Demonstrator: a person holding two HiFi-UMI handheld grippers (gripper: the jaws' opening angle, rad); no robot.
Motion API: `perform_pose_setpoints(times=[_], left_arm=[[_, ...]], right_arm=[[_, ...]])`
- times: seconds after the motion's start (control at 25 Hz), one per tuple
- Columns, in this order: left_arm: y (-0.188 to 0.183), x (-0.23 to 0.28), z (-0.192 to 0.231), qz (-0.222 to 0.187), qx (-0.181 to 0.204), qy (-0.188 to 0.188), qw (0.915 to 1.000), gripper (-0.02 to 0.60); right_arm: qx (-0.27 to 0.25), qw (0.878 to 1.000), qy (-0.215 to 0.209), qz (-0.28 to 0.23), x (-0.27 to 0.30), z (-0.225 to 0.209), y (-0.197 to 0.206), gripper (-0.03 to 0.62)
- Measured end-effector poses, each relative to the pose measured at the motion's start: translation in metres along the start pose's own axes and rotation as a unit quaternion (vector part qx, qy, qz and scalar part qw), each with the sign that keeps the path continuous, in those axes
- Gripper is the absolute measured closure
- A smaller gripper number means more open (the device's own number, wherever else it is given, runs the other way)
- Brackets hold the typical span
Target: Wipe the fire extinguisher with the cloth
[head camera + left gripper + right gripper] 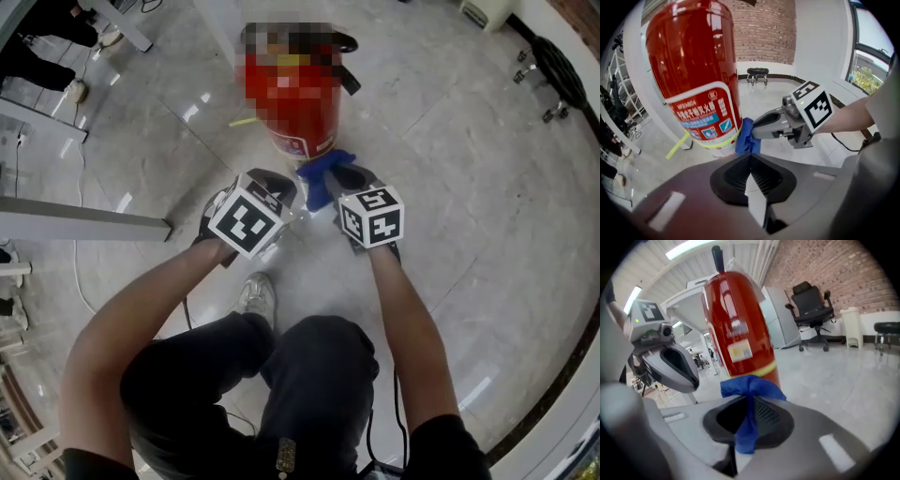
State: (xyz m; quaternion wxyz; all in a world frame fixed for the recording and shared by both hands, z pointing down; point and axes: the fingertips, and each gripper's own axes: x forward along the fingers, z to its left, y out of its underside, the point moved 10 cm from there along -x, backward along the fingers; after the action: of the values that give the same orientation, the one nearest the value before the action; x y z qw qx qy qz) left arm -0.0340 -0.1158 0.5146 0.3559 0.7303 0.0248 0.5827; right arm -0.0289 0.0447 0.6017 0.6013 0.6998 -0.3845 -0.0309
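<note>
Glossy floor (487, 187), upright red fire extinguisher (693, 70), right tongs (751, 401) pinching blue cloth (750, 385), left tongs (751, 161) closed, empty.

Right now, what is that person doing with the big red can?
A person holds tongs in each hand. The right tongs pinch a blue cloth and hold it against the bottom of a red fire extinguisher standing on the floor, to wipe it. The left tongs are shut and empty, hanging close beside.

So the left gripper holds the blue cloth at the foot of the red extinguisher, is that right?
No, the right gripper holds the blue cloth at the foot of the red extinguisher, as the right gripper view shows.
</note>
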Motion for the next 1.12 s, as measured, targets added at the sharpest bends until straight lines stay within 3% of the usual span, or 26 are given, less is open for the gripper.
perform_pose_setpoints(times=[0.36,0.6,0.8,1.12], left_arm=[[-0.059,-0.065,-0.015,-0.009,0.027,-0.038,0.9989,0.575],[-0.085,-0.072,-0.020,-0.030,-0.002,-0.047,0.9984,0.575],[-0.061,-0.031,-0.022,-0.013,-0.039,-0.024,0.9989,0.575],[-0.044,0.036,-0.010,0.015,-0.103,-0.009,0.9946,0.575]], right_arm=[[-0.086,0.992,-0.043,-0.084,-0.069,0.027,-0.130,0.551],[-0.113,0.984,-0.059,-0.128,-0.093,0.033,-0.174,0.551],[-0.100,0.986,-0.079,-0.109,-0.077,0.016,-0.153,0.551],[-0.062,0.995,-0.073,0.004,-0.021,-0.035,-0.066,0.552]])
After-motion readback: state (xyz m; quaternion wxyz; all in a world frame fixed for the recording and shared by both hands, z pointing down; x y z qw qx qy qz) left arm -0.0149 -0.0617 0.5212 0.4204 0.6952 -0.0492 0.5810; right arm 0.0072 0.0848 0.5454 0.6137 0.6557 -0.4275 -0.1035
